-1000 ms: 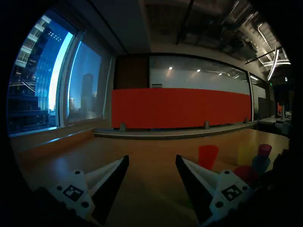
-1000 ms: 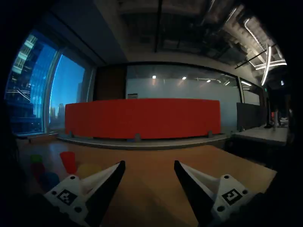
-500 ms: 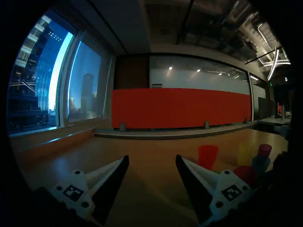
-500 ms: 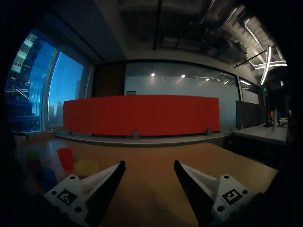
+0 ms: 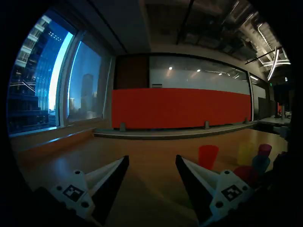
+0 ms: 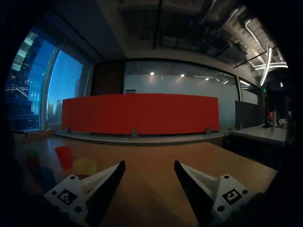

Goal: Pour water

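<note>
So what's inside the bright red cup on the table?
You can't see inside. The bright red cup stands upright on the wooden table, seen from the side, so its own wall hides whatever is in it. Water or empty, I cannot tell.

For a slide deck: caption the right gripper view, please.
Right gripper, jaws open, above a wooden table, coloured cups at the view's left, red partition behind.

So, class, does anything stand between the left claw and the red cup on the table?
Nothing visible does. In the left gripper view the open left claw faces bare wooden table, and the red cup stands just past the finger on the view's right; the yellow cup is farther right.
</note>
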Action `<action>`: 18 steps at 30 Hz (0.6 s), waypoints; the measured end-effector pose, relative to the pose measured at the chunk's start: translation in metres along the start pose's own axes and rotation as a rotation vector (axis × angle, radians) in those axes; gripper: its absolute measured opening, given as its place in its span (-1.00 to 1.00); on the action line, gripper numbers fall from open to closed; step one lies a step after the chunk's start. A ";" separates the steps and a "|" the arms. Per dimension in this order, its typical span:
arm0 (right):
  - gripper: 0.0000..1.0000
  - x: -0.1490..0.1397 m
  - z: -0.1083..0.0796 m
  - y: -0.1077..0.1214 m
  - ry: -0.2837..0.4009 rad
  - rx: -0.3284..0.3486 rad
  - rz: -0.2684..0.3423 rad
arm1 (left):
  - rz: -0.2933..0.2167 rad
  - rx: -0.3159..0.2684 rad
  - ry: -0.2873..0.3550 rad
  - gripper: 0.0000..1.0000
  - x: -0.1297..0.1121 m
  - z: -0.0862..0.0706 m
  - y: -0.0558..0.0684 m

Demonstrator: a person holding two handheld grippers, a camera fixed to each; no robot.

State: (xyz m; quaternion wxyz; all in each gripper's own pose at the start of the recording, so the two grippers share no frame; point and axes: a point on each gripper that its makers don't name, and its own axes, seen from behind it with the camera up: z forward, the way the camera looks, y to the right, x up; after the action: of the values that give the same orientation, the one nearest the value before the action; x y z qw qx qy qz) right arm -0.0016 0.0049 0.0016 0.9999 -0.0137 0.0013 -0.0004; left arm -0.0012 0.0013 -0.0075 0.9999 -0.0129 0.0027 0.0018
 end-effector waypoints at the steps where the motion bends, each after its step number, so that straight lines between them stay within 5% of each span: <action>1: 1.00 0.000 0.000 -0.001 0.000 0.001 0.000 | 0.000 0.000 0.000 0.82 0.000 0.000 0.000; 18: 0.99 -0.001 -0.002 -0.005 -0.003 0.005 0.002 | 0.000 0.000 0.000 0.82 -0.001 0.000 0.000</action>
State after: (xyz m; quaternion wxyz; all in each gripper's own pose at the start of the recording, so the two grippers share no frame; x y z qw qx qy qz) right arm -0.0022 0.0000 0.0000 0.9999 -0.0113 -0.0001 0.0004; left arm -0.0019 0.0015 -0.0077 0.9999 -0.0128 0.0027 0.0020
